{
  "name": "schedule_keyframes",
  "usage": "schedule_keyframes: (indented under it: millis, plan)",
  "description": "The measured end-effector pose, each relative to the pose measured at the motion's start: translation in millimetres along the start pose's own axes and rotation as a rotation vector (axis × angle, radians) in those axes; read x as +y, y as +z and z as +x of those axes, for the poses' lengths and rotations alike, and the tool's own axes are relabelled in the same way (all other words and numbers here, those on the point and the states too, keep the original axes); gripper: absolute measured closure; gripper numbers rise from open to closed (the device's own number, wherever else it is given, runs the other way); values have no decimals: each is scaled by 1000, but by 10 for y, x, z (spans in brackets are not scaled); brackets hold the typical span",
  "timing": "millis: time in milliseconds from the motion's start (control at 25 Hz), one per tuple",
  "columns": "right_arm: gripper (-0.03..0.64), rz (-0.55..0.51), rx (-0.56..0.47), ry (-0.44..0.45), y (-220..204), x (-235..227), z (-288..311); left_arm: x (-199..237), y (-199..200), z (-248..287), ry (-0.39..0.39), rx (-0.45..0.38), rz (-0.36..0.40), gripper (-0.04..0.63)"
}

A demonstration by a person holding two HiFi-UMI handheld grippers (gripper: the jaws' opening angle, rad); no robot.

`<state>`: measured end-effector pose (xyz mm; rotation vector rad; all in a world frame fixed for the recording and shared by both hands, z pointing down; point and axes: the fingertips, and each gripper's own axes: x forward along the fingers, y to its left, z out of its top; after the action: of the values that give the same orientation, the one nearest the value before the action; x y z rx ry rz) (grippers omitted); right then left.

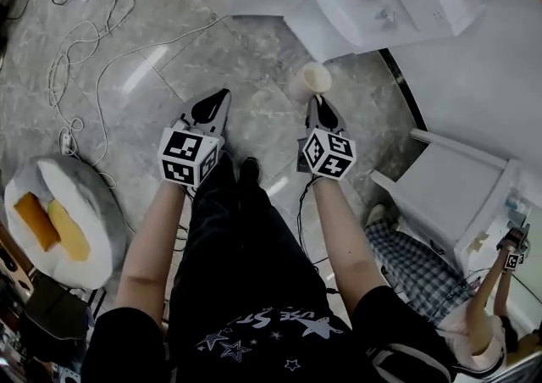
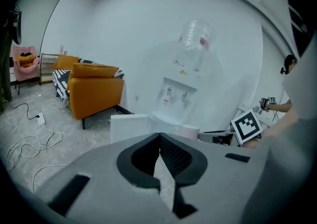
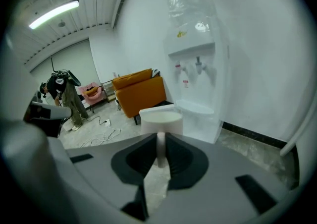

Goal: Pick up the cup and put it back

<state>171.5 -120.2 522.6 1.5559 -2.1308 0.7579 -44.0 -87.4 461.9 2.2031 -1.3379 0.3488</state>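
The cup [image 1: 310,80] is up, its wall pinched between the nearly closed jaws of the right gripper [image 1: 316,102], in the air before the water dispenser [image 3: 198,84]. The left gripper [image 1: 220,102] is closed and empty. The pick-up is done; the put-back is left, probably onto the dispenser's ledge.

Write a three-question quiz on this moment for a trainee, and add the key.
1. True or false: the left gripper is shut on the cup.
2. The right gripper pinches: A) the cup's wall, B) a spoon, C) nothing.
3. What colour is the sofa by the far wall?
Key: 1 false, its jaws are together with nothing between them; 2 A; 3 orange.
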Motion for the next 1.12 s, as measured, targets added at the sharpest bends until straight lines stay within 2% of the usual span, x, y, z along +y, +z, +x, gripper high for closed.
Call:
schedule_keyframes:
  millis: [120, 200, 440, 560, 720, 880, 1120]
  plan:
    - [568, 15, 29, -33, -159, -17, 358, 351, -149, 311, -10, 21, -31, 586]
    - [568, 28, 33, -65, -214, -33, 566, 583, -254, 503, -13, 54, -23, 586]
    - [568, 119, 5, -143, -325, -238, 1149, 914, -594, 1060, -90, 163, 121, 586]
    - [568, 160, -8, -164, -446, -449, 1524, 1019, -756, 1361, -112, 163, 147, 586]
    - [568, 202, -24, -176, -729, -792, 2114, 1182, -1026, 1858, -113, 149, 118, 586]
    - [568, 174, -24, -195, -954, -1165, 2702, 1341, -1252, 2342, -107, 123, 100, 586]
    - [566, 96, -73, -238, -1041, -1768, 3451, 1676, -1493, 3044, -123, 84, 111, 586]
